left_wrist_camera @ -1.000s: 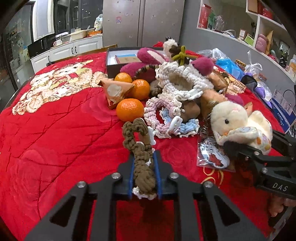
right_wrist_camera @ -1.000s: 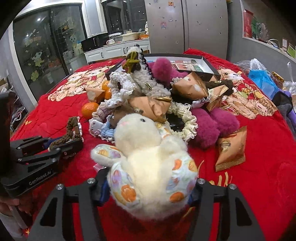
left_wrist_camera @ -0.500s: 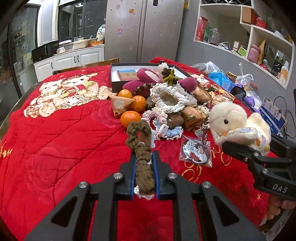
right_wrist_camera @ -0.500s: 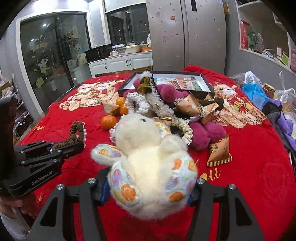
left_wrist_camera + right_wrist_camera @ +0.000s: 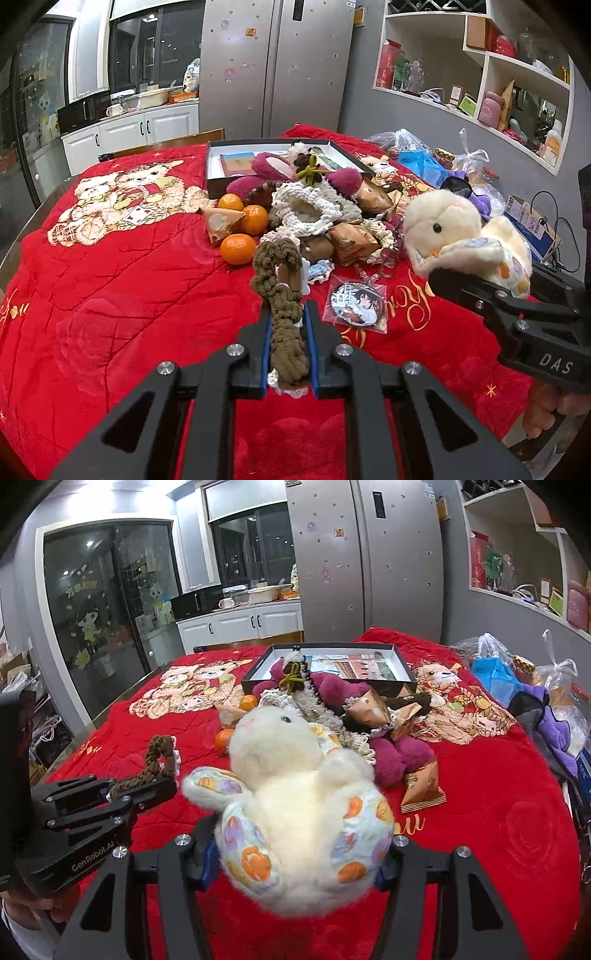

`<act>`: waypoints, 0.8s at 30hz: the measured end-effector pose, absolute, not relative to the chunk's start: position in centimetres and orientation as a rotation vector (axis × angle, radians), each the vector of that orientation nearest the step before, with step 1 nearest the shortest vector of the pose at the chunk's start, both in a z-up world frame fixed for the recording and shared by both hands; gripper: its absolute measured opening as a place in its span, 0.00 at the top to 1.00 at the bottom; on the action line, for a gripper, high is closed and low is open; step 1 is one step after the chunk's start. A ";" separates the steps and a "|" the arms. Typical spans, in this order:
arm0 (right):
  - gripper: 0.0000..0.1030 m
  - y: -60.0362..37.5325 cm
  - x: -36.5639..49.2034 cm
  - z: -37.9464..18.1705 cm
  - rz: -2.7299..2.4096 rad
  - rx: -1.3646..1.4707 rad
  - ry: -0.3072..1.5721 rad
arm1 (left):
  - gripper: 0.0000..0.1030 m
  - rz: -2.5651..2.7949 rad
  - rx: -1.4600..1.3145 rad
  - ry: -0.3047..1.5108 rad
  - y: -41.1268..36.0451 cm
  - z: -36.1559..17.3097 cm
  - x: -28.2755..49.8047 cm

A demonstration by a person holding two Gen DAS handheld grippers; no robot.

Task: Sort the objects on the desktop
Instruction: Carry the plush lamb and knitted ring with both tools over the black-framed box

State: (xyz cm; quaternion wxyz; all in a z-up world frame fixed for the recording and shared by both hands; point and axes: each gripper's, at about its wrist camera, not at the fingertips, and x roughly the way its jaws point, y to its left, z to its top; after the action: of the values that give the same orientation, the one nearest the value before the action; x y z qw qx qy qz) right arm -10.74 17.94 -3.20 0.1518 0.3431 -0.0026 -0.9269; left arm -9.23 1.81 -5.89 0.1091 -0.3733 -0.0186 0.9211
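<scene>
Between the left gripper's (image 5: pixel 288 325) narrow-set blue pads (image 5: pixel 309 354) sits a brown crocheted cord toy (image 5: pixel 282 291), pinched along its length so it stands clear of the red quilt (image 5: pixel 122 295). The right gripper (image 5: pixel 299 853), jaws set wide, clamps a cream plush chick (image 5: pixel 295 790) by its patterned body, head forward. Both seem lifted for carrying away from the central pile, where tangerines (image 5: pixel 238 249), wrapped snacks (image 5: pixel 351 242) and a bagged badge (image 5: pixel 356 301) remain before the black box (image 5: pixel 214 173). Compared with a second earlier, the pile looks farther and lower; both grips are unchanged.

Right tool (image 5: pixel 476 291) reads "DAS" — left tool (image 5: pixel 147 786) reads "GenRobot.AI".
</scene>
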 end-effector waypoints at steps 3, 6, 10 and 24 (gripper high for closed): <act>0.41 18.2 -11.2 -3.0 -2.657 0.985 -0.037 | 0.85 2.695 -1.115 -0.071 2.0 -5.8 -9.9; 0.41 17.9 -11.9 -2.7 -2.660 0.977 -0.034 | 0.85 2.699 -1.121 -0.064 2.2 -5.4 -10.7; 0.41 17.2 -13.2 -2.2 -2.651 0.965 -0.037 | 0.84 2.724 -1.108 -0.035 2.3 -4.4 -12.3; 0.41 16.1 -22.6 3.1 -2.641 0.938 -0.081 | 0.84 2.695 -1.102 -0.029 2.4 0.3 -24.3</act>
State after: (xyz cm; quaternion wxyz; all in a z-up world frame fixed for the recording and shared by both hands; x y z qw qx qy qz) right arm -22.60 16.12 3.06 0.1682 0.3297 -0.0284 -0.9285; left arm -24.34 2.39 0.29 0.1149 -0.3759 -0.0097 0.9194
